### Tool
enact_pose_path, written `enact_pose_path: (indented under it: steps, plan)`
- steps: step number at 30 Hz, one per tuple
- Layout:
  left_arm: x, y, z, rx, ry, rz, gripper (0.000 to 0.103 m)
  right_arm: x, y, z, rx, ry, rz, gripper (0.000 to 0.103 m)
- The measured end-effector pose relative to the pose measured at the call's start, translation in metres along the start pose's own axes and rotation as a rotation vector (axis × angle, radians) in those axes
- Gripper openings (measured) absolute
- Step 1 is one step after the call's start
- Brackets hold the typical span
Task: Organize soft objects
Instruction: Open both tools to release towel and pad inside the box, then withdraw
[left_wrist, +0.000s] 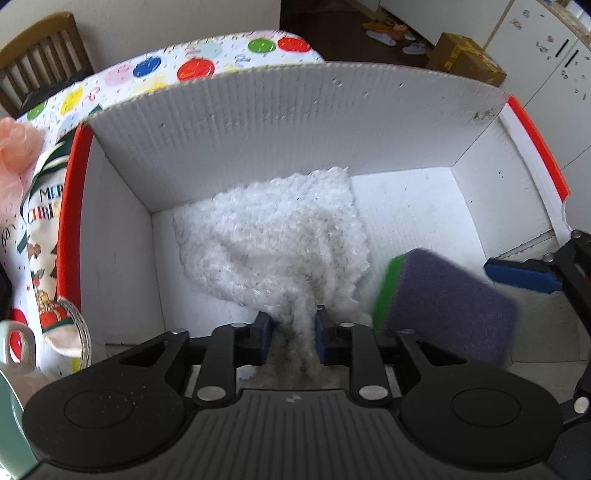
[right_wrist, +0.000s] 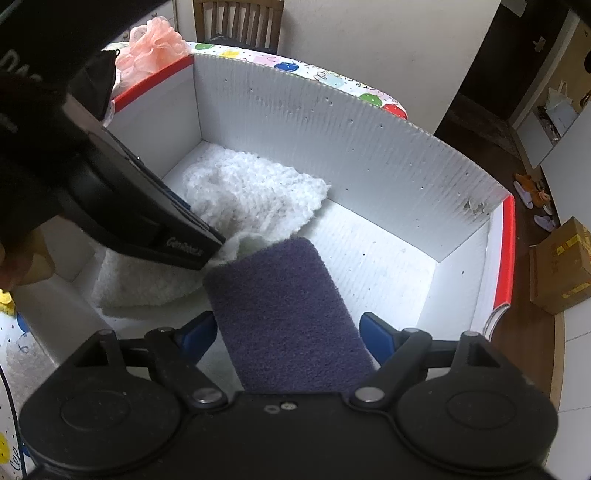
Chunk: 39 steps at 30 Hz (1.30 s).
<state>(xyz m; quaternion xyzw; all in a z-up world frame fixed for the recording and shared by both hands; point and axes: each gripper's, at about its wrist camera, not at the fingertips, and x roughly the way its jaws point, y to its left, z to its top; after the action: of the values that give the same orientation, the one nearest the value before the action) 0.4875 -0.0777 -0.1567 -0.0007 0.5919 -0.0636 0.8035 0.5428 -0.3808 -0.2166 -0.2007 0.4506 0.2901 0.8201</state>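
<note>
Left tool (left_wrist: 293, 325) is clamped on the white fluffy cloth (left_wrist: 273, 236), spreading it across the box (left_wrist: 295, 122) floor. Right tool (right_wrist: 288, 332), fingers apart, releases the purple sponge (right_wrist: 284, 314) beside it.

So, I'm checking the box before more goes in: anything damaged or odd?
Yes: the white corrugated box has a grey scuffed, chipped patch at its back wall's top right corner. The fluffy white cloth lies rumpled, one end pinched in the left gripper.
</note>
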Motion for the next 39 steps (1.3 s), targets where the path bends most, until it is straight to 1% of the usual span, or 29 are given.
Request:
enact_pose_path:
  steps: [3, 4, 5, 7, 10, 15, 25, 32, 39]
  plan:
    - [-0.001, 0.001, -0.001, -0.006, -0.001, -0.002, 0.029, -0.003, -0.001, 0.001, -0.001, -0.019, 0.005, 0.089]
    - [-0.002, 0.002, -0.002, -0.006, -0.008, -0.003, 0.033, -0.004, -0.002, 0.001, 0.003, -0.024, 0.007, 0.090]
    - [-0.004, 0.001, -0.003, -0.005, -0.013, -0.005, 0.046, -0.005, -0.003, 0.001, 0.008, -0.027, 0.009, 0.090]
    - [-0.007, 0.000, -0.005, -0.004, -0.024, -0.009, 0.067, -0.008, -0.005, 0.000, 0.019, -0.034, 0.010, 0.090]
    - [-0.016, -0.002, -0.007, -0.004, -0.054, -0.030, 0.067, -0.015, -0.007, 0.000, 0.033, -0.053, 0.017, 0.090]
    - [-0.033, -0.006, -0.010, -0.003, -0.108, -0.040, 0.067, -0.031, -0.007, -0.003, 0.045, -0.096, 0.012, 0.091]
    - [-0.082, -0.008, -0.023, 0.008, -0.238, -0.038, 0.067, -0.066, -0.003, -0.007, 0.079, -0.183, 0.002, 0.095]
    - [-0.121, -0.001, -0.043, 0.013, -0.327, -0.044, 0.067, -0.098, 0.003, -0.014, 0.106, -0.261, 0.008, 0.099]
    - [-0.160, 0.008, -0.074, 0.031, -0.416, -0.065, 0.067, -0.126, 0.012, -0.021, 0.157, -0.334, 0.017, 0.100]
